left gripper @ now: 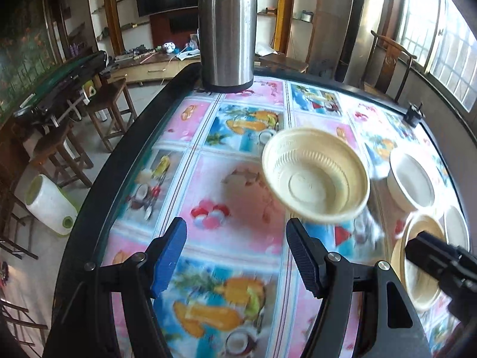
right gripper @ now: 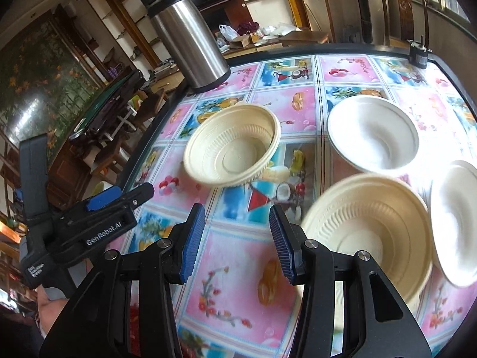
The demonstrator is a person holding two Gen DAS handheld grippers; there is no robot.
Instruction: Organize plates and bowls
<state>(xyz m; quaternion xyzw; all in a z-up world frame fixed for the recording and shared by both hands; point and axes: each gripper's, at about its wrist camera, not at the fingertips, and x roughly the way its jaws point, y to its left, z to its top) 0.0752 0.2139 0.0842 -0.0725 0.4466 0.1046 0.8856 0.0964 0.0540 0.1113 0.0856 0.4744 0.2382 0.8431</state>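
Two cream ribbed bowls, a white bowl and a white plate lie on the fruit-print table. In the left wrist view my left gripper (left gripper: 235,253) is open and empty, and the far cream bowl (left gripper: 316,176) sits just beyond its right finger. The white bowl (left gripper: 413,179) and white plate (left gripper: 456,229) are at the right. In the right wrist view my right gripper (right gripper: 238,241) is open and empty, with its right finger beside the left rim of the near cream bowl (right gripper: 366,232). Ahead are the far cream bowl (right gripper: 235,146), the white bowl (right gripper: 372,134) and the plate (right gripper: 456,223).
A tall steel thermos (left gripper: 228,29) stands at the table's far left edge. A small black object (right gripper: 419,53) sits at the far right corner. My left gripper (right gripper: 125,195) shows at the left of the right wrist view. Wooden stools (left gripper: 110,110) stand on the floor beyond the left edge.
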